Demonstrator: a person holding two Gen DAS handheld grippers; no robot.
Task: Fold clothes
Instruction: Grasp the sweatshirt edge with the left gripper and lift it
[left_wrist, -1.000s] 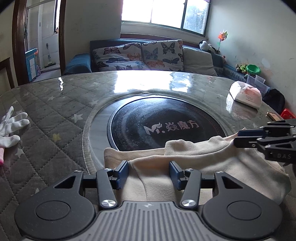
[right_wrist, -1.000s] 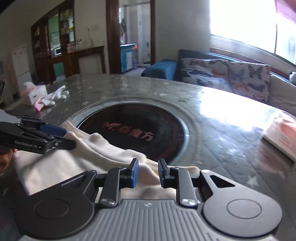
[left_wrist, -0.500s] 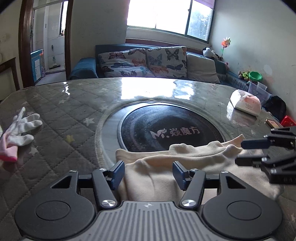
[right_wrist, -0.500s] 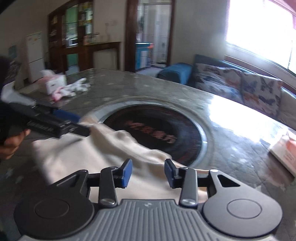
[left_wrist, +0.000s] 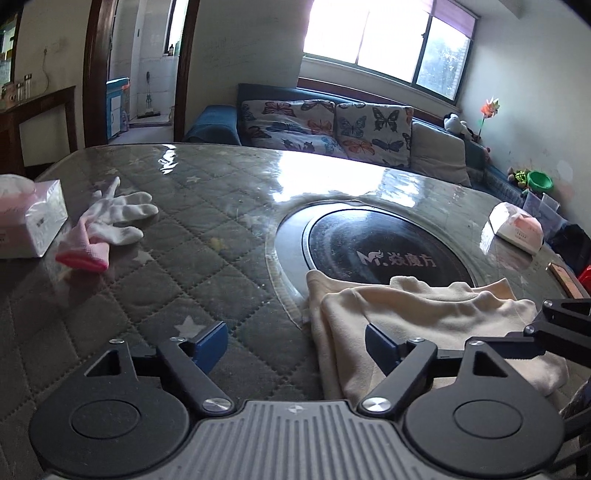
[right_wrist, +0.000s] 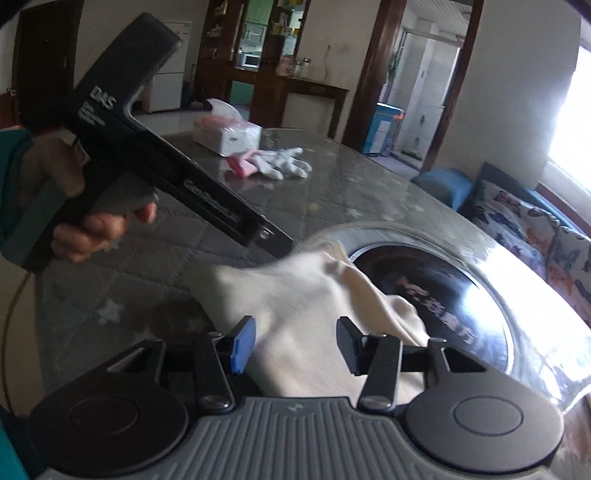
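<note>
Nearest the left wrist camera, the left gripper (left_wrist: 295, 343) has its fingers spread wide and holds nothing. Its left fingertip (left_wrist: 210, 341) hangs over bare quilted tabletop, while its right fingertip (left_wrist: 382, 343) sits over the near-left part of the cream garment (left_wrist: 424, 317); the garment's left edge runs up through the gap between the two, nearer the right one.

In the right wrist view, the right gripper (right_wrist: 295, 345) is likewise parted and empty. The cream garment passes between its blue-padded fingertip (right_wrist: 242, 345) and the dark one opposite, filling most of the gap; whether either pad touches the cloth cannot be told.

The garment lies in a loosely folded, wrinkled heap at the near edge of the table (left_wrist: 207, 236), its far edge overlapping the rim of the round black inset (left_wrist: 384, 247) set in the tabletop's middle. From the right wrist camera, a bare hand (right_wrist: 74, 206) grips the left gripper's black handle, whose front end reaches down to the garment's far-left corner.

Farther out on the left side of the tabletop lie white gloves (left_wrist: 118, 218) with a pink cuff, just beside a tissue pack (left_wrist: 29, 221). Another tissue pack (left_wrist: 517, 227) rests near the right edge. Beyond the table's far edge stands a sofa (left_wrist: 332, 125) with butterfly cushions.
</note>
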